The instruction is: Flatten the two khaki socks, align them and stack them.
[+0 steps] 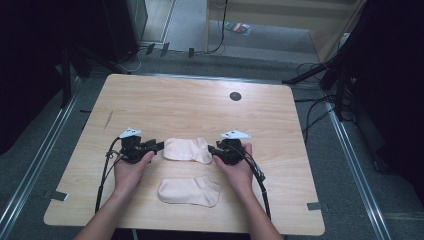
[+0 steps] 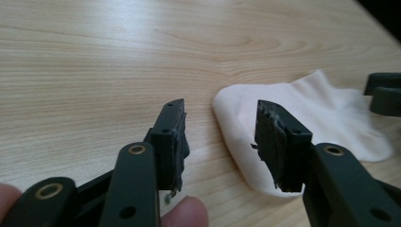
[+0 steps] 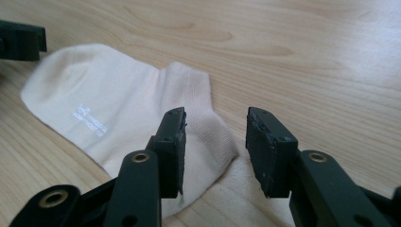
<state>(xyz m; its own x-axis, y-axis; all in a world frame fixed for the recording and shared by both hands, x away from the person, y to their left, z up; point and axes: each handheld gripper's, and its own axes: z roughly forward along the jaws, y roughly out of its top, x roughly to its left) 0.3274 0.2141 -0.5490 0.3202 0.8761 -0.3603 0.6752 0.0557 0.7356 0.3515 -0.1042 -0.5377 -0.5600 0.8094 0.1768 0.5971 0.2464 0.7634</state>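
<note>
Forearms of a person enter at the near edge of the scene, each hand carrying a two-jaw gripper.

Item 1, table [image 1: 190, 100]: pale wood-grain top, largest thing present. A small dark round grommet [image 1: 235, 96] is set near its far edge.

Item 2, near sock [image 1: 189, 191]: cream, lying flat on the table, toward the person, between the two forearms. It is untouched by either gripper.

Item 3, far sock [image 1: 187, 149]: cream, lying flat just beyond the near sock and apart from it. It is taken as the thing being worked, since both grippers are posed at its two ends. A faint printed mark is seen on it in the right gripper view [image 3: 90, 120].

Item 4, left gripper [image 1: 159, 146]: placed at the far sock's left end. Jaws are parted, with bare table seen between them [image 2: 220, 142]; one jaw stands in front of the sock's rounded end. Nothing is grasped.

Item 5, right gripper [image 1: 212, 150]: placed at the far sock's right end. Jaws are parted over the sock's edge [image 3: 215, 146]; no cloth is pinched.

Progress, as judged: at an early stage. Both socks are laid out singly, neither lifted, folded nor paired. Left to be done: both ends of the far sock are to be gripped, and whatever pairing or folding is intended is to follow.
</note>
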